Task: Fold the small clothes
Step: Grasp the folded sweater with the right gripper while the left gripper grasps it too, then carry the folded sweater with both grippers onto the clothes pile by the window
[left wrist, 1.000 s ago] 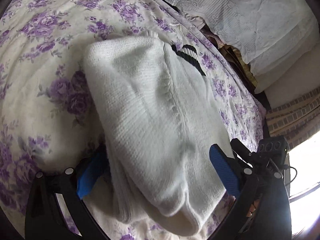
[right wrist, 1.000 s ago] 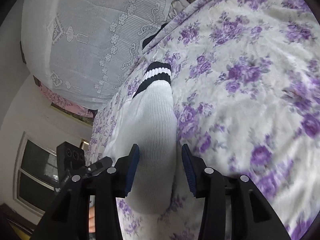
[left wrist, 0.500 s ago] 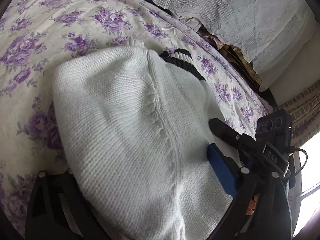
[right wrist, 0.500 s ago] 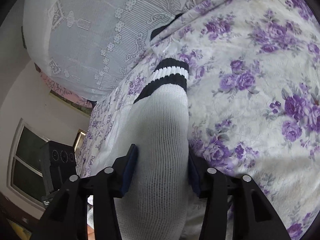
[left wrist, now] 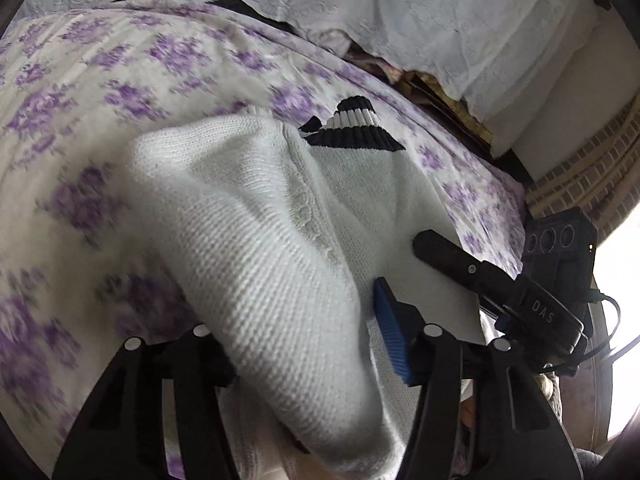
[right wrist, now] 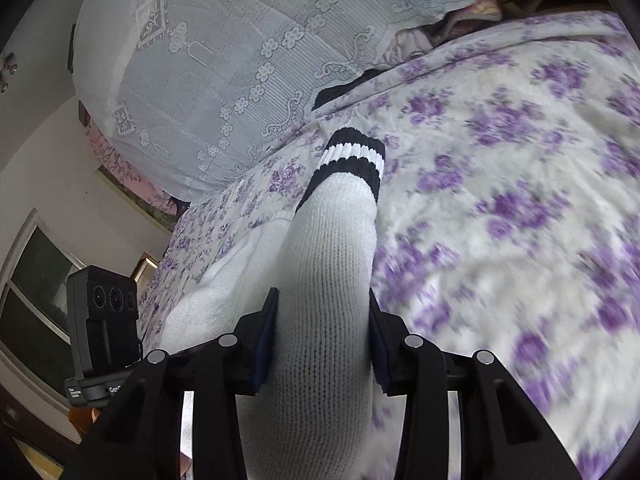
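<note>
Folding has begun but is not complete. The white knit sweater [left wrist: 248, 216] lies on the floral bedspread [left wrist: 120, 64], filling the centre and lower half of the left wrist view, with one bulky fold of its body raised toward the camera. A sleeve [right wrist: 332, 248] ending in a black-and-white striped cuff [right wrist: 352, 156] runs from the bottom centre of the right wrist view up to mid-frame.

Left hand-held gripper [left wrist: 296, 344]: the jaws have just been closing, with the thick fold of knit between them. The blue pad on the right side of the frame sits against the fabric; the opposite pad is hidden behind the cloth, so a firm pinch is probable, not confirmed.

Right hand-held gripper [right wrist: 322, 340]: the jaws are pinching the sleeve near its base, with both pads pressed against the knit.

Judged status: early to middle stage. The sleeve is gripped but not yet laid across the body. Remaining work: bring the sleeve in, fold the body over, flatten. No finished folded garment is visible.
</note>
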